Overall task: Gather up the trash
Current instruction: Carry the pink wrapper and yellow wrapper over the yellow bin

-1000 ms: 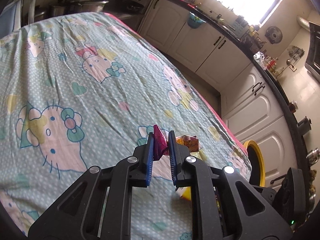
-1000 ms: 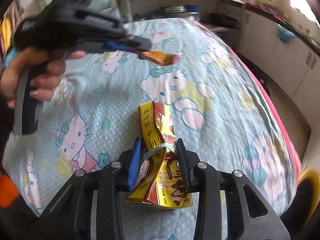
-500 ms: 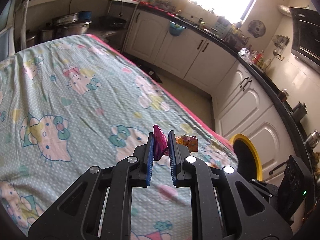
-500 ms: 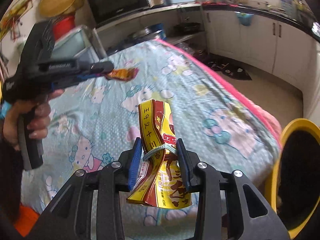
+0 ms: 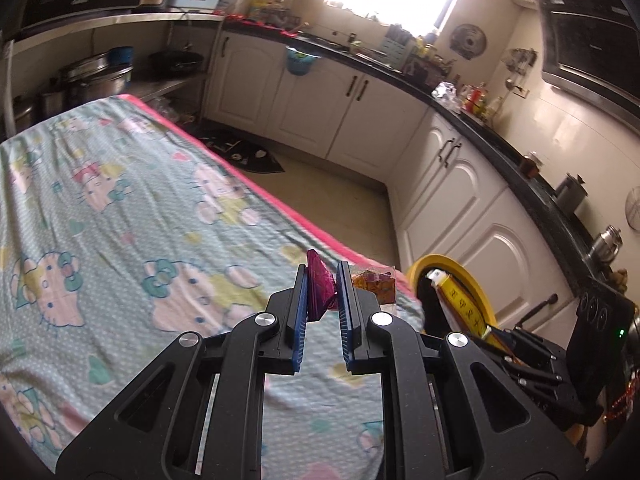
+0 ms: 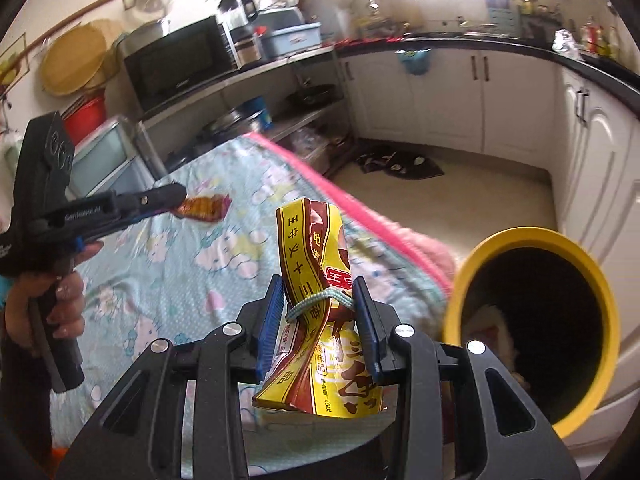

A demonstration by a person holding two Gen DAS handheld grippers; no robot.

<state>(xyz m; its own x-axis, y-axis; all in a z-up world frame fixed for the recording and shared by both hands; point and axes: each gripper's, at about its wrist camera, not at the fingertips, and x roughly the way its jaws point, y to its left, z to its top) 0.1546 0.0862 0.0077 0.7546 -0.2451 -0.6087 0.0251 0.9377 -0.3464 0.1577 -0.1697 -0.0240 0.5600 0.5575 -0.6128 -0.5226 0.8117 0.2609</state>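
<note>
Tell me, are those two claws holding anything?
Yes. The right gripper pinches a yellow snack packet at its tied middle; the left gripper clamps a small pink-orange wrapper by one end.

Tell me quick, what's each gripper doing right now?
Left gripper: closed on a small magenta and orange wrapper.
Right gripper: closed on a crumpled yellow and brown snack packet.

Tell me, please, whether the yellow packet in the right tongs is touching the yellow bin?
Apart. The right wrist view shows the packet clamped left of the bin, with bedsheet visible between them.
</note>
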